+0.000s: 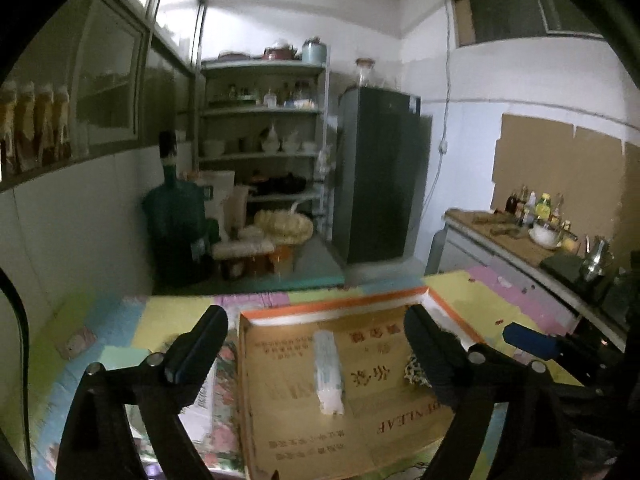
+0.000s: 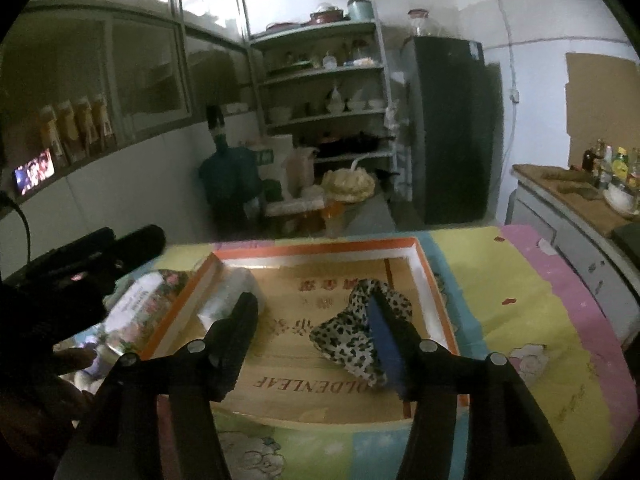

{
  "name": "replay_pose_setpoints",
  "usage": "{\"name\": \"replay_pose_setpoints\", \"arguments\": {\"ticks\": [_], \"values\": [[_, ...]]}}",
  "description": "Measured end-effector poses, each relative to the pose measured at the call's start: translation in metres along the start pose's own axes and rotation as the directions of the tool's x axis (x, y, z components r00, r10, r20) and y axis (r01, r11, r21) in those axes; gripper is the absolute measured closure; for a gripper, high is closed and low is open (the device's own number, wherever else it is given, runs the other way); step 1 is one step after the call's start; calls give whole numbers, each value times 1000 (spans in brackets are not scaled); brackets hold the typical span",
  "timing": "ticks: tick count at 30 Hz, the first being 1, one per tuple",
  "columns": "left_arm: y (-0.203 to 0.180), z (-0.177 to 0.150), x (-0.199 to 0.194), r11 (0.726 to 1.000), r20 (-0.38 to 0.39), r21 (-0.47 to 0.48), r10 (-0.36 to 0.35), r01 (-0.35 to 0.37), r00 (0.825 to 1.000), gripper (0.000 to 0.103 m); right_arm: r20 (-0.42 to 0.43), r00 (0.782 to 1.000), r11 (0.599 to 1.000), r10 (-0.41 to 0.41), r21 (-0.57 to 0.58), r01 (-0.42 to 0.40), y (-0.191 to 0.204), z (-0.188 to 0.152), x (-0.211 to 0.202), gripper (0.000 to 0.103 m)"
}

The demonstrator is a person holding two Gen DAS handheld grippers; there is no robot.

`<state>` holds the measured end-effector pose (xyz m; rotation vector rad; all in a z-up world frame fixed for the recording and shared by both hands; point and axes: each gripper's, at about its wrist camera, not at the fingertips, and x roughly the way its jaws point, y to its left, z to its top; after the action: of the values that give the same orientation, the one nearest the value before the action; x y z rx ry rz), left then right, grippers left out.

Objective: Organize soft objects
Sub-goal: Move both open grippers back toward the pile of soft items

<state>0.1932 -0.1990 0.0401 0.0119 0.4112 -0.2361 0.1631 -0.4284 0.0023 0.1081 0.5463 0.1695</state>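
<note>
A shallow cardboard box lid with an orange rim (image 1: pixel 332 310) (image 2: pixel 320 243) lies on the pastel mat. In it lie a white tissue pack (image 1: pixel 329 372) (image 2: pixel 232 292) and a leopard-print cloth (image 2: pixel 356 332) (image 1: pixel 416 370). A floral tissue pack (image 2: pixel 140 312) (image 1: pixel 216 400) lies just left of the lid. My left gripper (image 1: pixel 316 328) is open and empty, above the white pack. My right gripper (image 2: pixel 312 312) is open and empty above the lid, its right finger over the leopard cloth.
The mat (image 2: pixel 520 300) covers a table. Behind stand a shelf rack (image 1: pixel 264 128), a dark fridge (image 1: pixel 380 176), a green water jug (image 1: pixel 176 216) and jars. A counter with bottles (image 1: pixel 536 220) runs along the right.
</note>
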Motion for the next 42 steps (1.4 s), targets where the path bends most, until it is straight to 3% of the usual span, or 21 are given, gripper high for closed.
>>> {"name": "replay_pose_setpoints", "arguments": {"ticks": [6,13,18,26,42], "values": [[12,4,-25,1000,30,3,-23,23,999,11,44,999,1000,-14,0,14,15,2,-26,41],[27,-3,-56,999,40,4,33,-33,999,11,84,996,1000,-12,-18,14,40,-2,-53,41],[44,-10,-75,1000,22,-16,14,-14,1000,12,114,993,999,-11,-38,16,64,-5,-71,41],[73,-22,-105,998,31,-29,62,-61,998,13,131,991,999,23,-47,-17,100,-18,-88,34],[142,-46,-168,985,64,-88,155,-149,986,13,133,987,993,95,-89,-83,168,-44,-108,32]]}}
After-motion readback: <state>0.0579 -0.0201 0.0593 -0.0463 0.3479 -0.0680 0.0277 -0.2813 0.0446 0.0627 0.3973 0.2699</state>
